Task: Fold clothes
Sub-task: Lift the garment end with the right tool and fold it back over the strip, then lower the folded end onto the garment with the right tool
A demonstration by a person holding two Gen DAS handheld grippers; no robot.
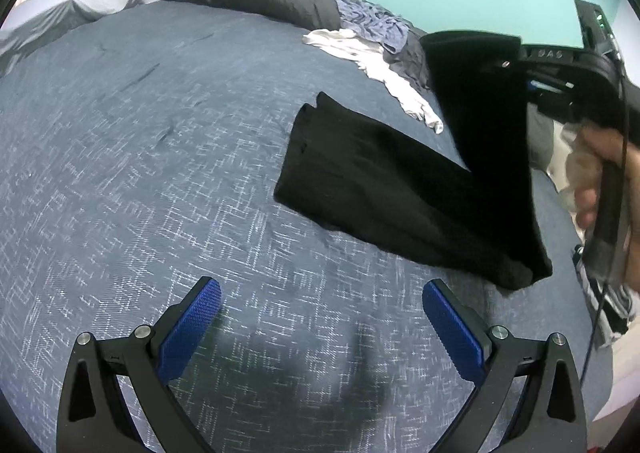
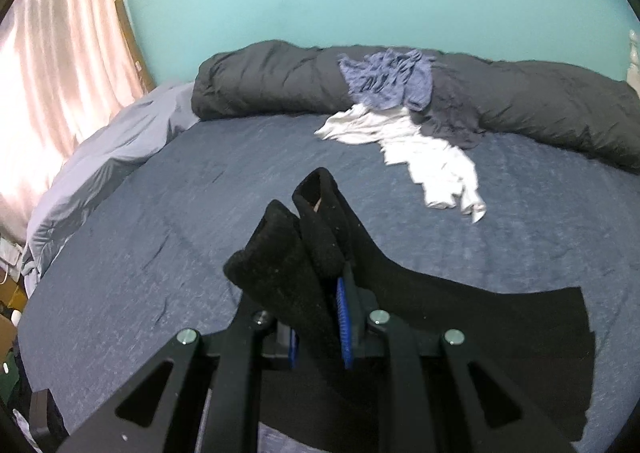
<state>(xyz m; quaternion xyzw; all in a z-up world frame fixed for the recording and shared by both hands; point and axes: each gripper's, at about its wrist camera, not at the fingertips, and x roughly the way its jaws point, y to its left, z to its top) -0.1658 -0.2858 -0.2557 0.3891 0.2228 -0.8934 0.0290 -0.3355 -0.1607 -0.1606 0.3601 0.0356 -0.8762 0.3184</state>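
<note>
Laundry day on a blue bed (image 1: 160, 157): I am midway through folding a black garment (image 1: 384, 189), one end lifted by my right gripper (image 2: 320, 317) while the rest trails flat on the cover to my right. By my reading, this is the fold-over step, with the raised end being carried across the part lying down. The next move, as I judge it, calls for laying that end squarely over the lower half so the edges meet, then letting go without dragging the cloth askew.

My right gripper is clenched on the black garment, its blue pads (image 2: 343, 317) nearly together with bunched fabric pinched between them and standing up past the tips. My left gripper (image 1: 320, 317) hangs released above bare bedcover, jaws wide, holding and touching nothing, the garment lying near but apart from it. A white garment (image 2: 420, 157) and a blue garment (image 2: 388, 81) wait by the rolled dark duvet (image 2: 260, 81).
</note>
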